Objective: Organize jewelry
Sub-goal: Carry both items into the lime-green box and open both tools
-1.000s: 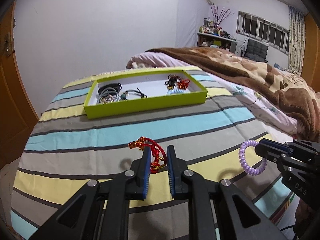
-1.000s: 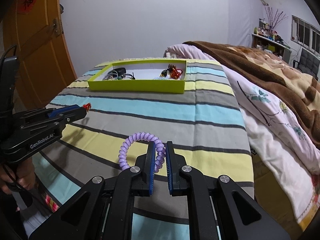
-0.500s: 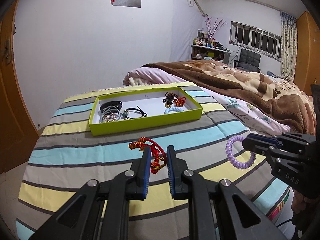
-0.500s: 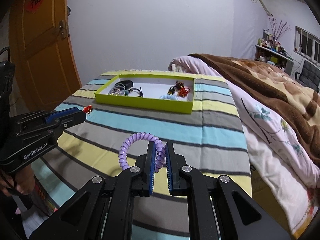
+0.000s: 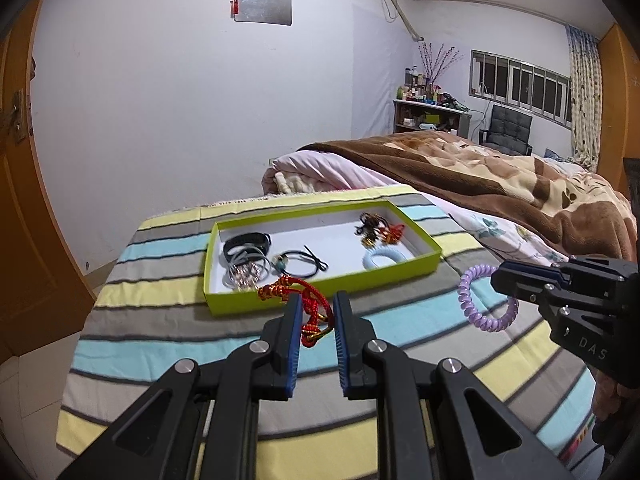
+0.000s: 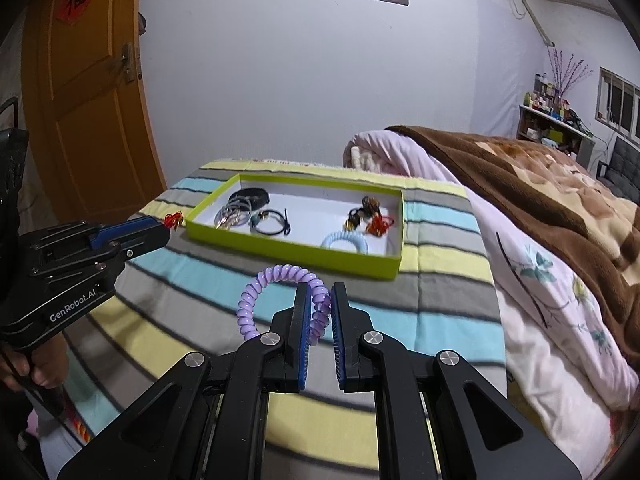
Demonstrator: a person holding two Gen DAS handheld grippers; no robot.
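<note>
My left gripper (image 5: 316, 300) is shut on a red and gold knotted cord bracelet (image 5: 298, 296), held above the striped bedspread just in front of the lime-green tray (image 5: 320, 286). My right gripper (image 6: 319, 292) is shut on a purple spiral hair tie (image 6: 276, 284), also held above the bed, short of the tray (image 6: 288, 246). In the left wrist view the hair tie (image 5: 478, 302) hangs from the right gripper (image 5: 500, 278). In the right wrist view the left gripper (image 6: 162, 232) shows the red bracelet (image 6: 174, 219) at its tip.
The tray holds black and silver bands (image 5: 244, 256), a black cord (image 5: 302, 262), a pale blue spiral tie (image 5: 386, 258) and a red and brown bundle (image 5: 378, 232). A brown blanket (image 5: 500, 184) covers the bed at right. An orange door (image 6: 88, 92) stands at left.
Both grippers have risen and moved toward the tray, each still holding its piece. The tray looks nearer and is seen more from above.
</note>
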